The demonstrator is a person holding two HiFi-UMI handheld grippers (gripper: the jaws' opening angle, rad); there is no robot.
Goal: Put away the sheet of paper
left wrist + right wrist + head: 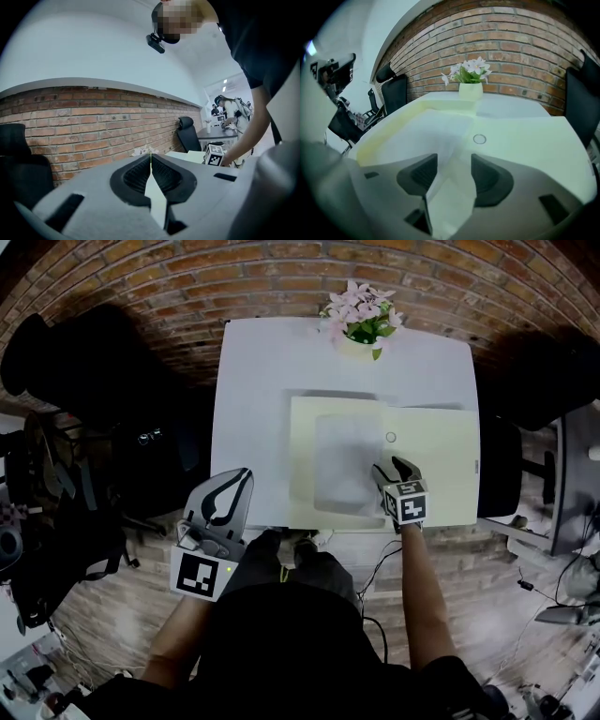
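Observation:
A pale sheet of paper (345, 460) lies flat on the left half of an open light-yellow folder (441, 460) on the white table (253, 399). My right gripper (396, 467) hovers low over the folder at the sheet's right edge. Its jaws stand apart. In the right gripper view the paper (436, 129) reaches in between the right gripper's (454, 157) jaws, and the pads do not press on it. My left gripper (246, 472) is held off the table's front left corner. In the left gripper view the left gripper's (150, 157) jaws meet at the tips with nothing between them.
A pot of pink flowers (359, 326) stands at the table's far edge, before a brick wall. A small ring (391, 437) marks the folder's right half. Black office chairs stand to the left (94, 381) and right (544, 371) of the table.

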